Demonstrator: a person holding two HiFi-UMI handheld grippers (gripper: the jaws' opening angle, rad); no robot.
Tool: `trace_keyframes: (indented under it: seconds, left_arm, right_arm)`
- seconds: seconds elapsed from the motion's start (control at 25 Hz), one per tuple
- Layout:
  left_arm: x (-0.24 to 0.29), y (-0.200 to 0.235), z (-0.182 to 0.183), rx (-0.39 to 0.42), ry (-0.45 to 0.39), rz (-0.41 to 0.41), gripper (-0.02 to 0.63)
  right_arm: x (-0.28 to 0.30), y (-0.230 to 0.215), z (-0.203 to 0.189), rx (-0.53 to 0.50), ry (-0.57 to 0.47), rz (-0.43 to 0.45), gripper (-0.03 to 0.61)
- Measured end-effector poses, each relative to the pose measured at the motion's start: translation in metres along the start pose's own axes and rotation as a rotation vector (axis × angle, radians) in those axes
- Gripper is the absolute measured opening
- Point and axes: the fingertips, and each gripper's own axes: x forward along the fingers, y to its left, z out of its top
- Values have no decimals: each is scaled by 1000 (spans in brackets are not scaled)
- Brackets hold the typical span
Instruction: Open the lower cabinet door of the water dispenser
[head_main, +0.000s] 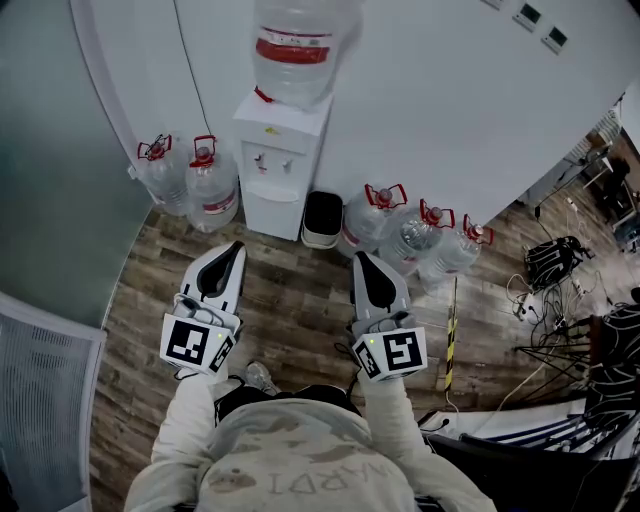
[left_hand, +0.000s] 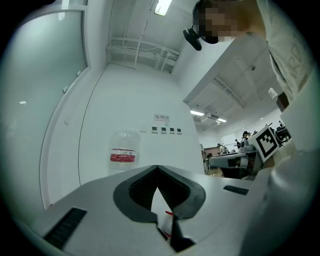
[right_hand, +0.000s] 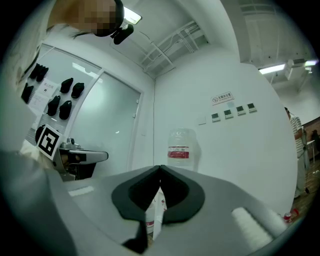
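Observation:
A white water dispenser (head_main: 281, 160) stands against the wall, with a clear bottle (head_main: 297, 50) bearing a red label on top. Its lower cabinet door (head_main: 272, 212) is closed. My left gripper (head_main: 234, 247) and right gripper (head_main: 359, 258) hover side by side above the wood floor, a good way short of the dispenser, both pointing at it. Each has its jaws shut tip to tip with nothing between them. The bottle (left_hand: 123, 150) shows over the left gripper (left_hand: 158, 167), and likewise the bottle (right_hand: 179, 146) over the right gripper (right_hand: 160, 167).
Two water jugs (head_main: 190, 180) stand left of the dispenser. A black-and-white bin (head_main: 321, 218) and three more jugs (head_main: 410, 232) sit to its right. Cables and dark gear (head_main: 560, 300) clutter the floor at the right. A glass partition (head_main: 50, 180) runs along the left.

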Motion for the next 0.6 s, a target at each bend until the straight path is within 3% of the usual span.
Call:
trace_keyframes:
  seconds: [0.6]
  left_arm:
    - [35,75,-15,-2,5,-63,2]
  right_arm:
    - [78,11,-17,9,4,-53,8]
